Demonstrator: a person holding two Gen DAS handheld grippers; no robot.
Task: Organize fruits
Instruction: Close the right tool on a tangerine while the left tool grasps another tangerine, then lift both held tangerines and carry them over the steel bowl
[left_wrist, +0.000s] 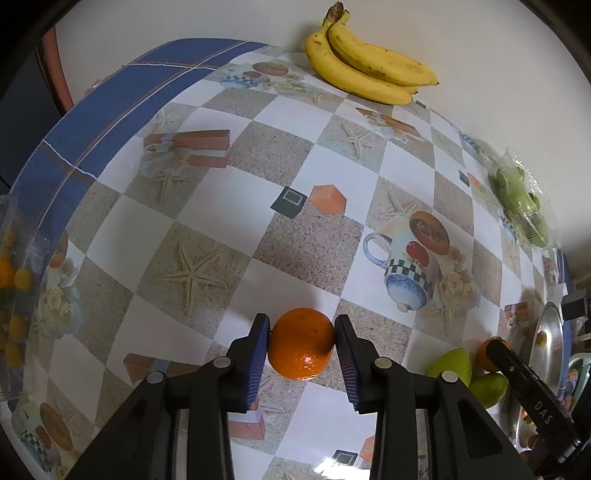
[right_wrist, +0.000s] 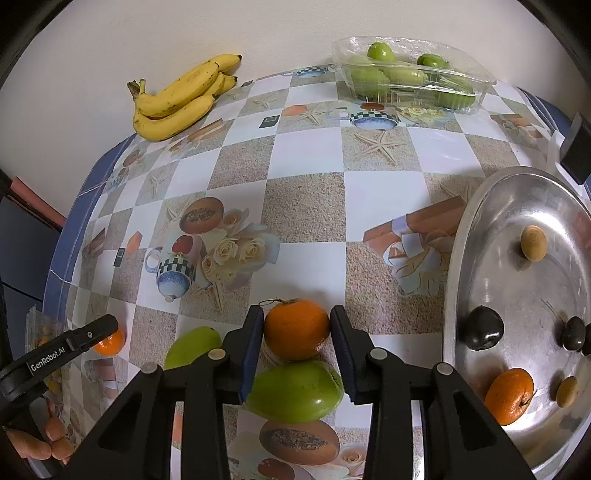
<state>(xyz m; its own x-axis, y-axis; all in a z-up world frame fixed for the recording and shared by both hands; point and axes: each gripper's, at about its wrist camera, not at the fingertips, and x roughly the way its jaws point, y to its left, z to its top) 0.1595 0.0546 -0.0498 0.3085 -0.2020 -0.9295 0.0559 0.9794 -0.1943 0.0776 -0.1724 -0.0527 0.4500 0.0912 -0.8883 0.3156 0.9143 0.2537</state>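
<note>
Left gripper (left_wrist: 301, 341): jaws clamped on a tangerine (left_wrist: 301, 343) resting on the tablecloth (left_wrist: 258, 147).
Right gripper (right_wrist: 296, 332): jaws pressed against another tangerine (right_wrist: 296, 328), just beyond a green fruit (right_wrist: 295, 391).
Writing: "GenRobot.AI", "DAS" on gripper fingers.

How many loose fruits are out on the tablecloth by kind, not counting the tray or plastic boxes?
Oranges: 2
Green fruits: 2
Banana bunch: 1
Total: 5
</note>
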